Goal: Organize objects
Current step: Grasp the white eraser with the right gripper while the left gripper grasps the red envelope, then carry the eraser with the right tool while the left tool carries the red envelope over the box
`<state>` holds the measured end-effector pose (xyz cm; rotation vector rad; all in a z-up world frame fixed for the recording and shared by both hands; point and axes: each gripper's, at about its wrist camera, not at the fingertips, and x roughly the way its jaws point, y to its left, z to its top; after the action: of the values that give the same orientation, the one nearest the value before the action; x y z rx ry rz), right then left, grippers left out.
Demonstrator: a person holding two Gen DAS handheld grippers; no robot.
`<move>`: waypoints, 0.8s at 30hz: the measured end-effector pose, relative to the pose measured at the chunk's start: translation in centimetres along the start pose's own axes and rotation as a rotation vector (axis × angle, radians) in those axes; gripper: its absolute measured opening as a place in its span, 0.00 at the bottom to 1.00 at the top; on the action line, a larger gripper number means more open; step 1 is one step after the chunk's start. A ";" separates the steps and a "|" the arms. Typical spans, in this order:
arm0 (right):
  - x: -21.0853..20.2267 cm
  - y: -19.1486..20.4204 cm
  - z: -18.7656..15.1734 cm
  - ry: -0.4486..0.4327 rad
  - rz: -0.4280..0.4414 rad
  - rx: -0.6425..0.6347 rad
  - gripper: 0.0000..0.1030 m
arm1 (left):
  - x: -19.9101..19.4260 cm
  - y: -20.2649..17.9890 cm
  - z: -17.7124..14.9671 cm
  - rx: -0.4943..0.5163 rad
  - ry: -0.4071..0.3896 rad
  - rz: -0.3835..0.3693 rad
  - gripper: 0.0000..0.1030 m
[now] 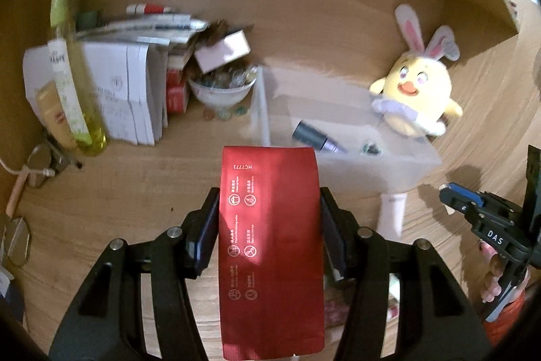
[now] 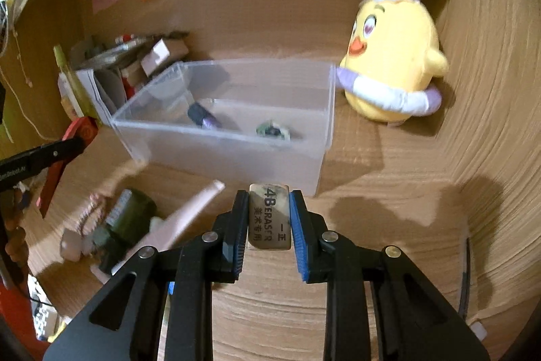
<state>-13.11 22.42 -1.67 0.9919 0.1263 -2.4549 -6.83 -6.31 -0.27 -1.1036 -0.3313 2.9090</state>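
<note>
Facing the clear plastic bin [image 2: 219, 154] from the near side, both grippers carry something, and the coming move depends on how each load lies relative to that open top. The right gripper [image 2: 268, 219] has its blue-padded jaws drawn in close on a 4B eraser [image 2: 269, 219], pads pressing its two long sides, so the eraser's long axis runs straight out along the fingers toward the bin's front wall, which sits just beyond the eraser's tip — dead ahead and a little left. The left gripper [image 1: 268, 215] has its jaws about half spread and clamped on the edges of a red foil pouch [image 1: 270, 252]; the pouch's long axis also points forward, its far end overlapping the bin's near left corner in that view, with the bin lying ahead and to the right. The right hand looks the nearer and squarer to the opening, I judge; the left would have to swing rightward. Inside the bin lie a dark marker [image 2: 203, 119] and a small green clip-like thing [image 2: 272, 130], both toward the middle, leaving bare floor near the front wall. A yellow plush chick [image 2: 392, 56] stands just beside the bin's right end — apart from either path.
</note>
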 end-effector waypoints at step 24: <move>-3.0 0.5 6.4 -0.196 0.047 -0.001 0.21 | -1.5 -4.4 5.2 0.042 -0.142 -0.078 0.53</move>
<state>-15.06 21.49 5.07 0.7396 0.0380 -2.4919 -9.37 -3.16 5.41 -0.8608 -0.3067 2.9171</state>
